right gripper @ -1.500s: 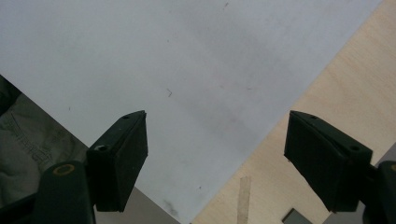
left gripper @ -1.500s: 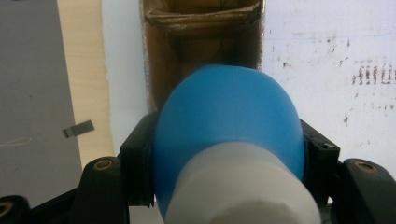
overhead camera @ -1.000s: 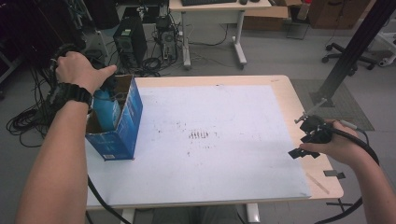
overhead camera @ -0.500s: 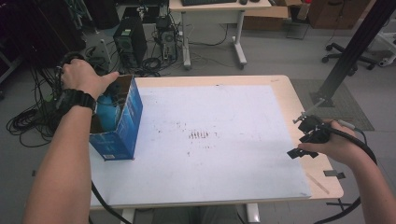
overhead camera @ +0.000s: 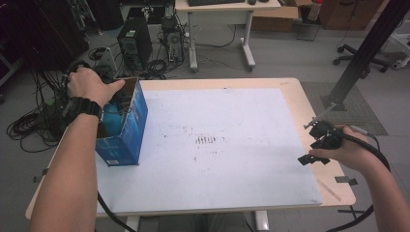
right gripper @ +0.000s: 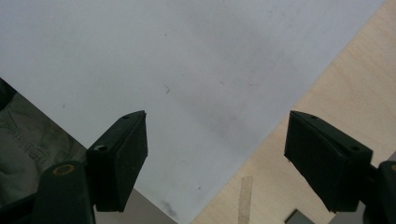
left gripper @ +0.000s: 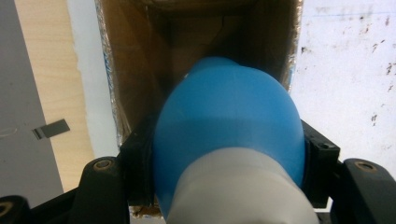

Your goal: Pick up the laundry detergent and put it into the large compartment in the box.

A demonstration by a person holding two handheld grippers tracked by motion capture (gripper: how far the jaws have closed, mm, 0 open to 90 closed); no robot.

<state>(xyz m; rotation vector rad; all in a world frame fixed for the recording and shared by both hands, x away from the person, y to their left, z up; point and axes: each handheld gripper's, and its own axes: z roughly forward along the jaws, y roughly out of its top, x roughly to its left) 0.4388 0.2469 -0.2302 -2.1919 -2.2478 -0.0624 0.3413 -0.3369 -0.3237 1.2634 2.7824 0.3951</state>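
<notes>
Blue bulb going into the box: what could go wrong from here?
1. The bulb nearly fills the box opening, so it may catch on a wall and jam.
2. The box stands tall near the table edge, and a sideways push from the left gripper could tip it off.
3. The right gripper hangs open far off, so nothing steadies the box.

Even, soft light; blurred close-ups

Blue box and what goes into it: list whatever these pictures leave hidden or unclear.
- Box floor: in the left gripper view the blue and white object blocks it.
- What that object is: too close and blurred there; in the high view the left hand covers it.
- Left gripper: its pads are hidden behind the object.
- Box print: too small in the high view.
</notes>
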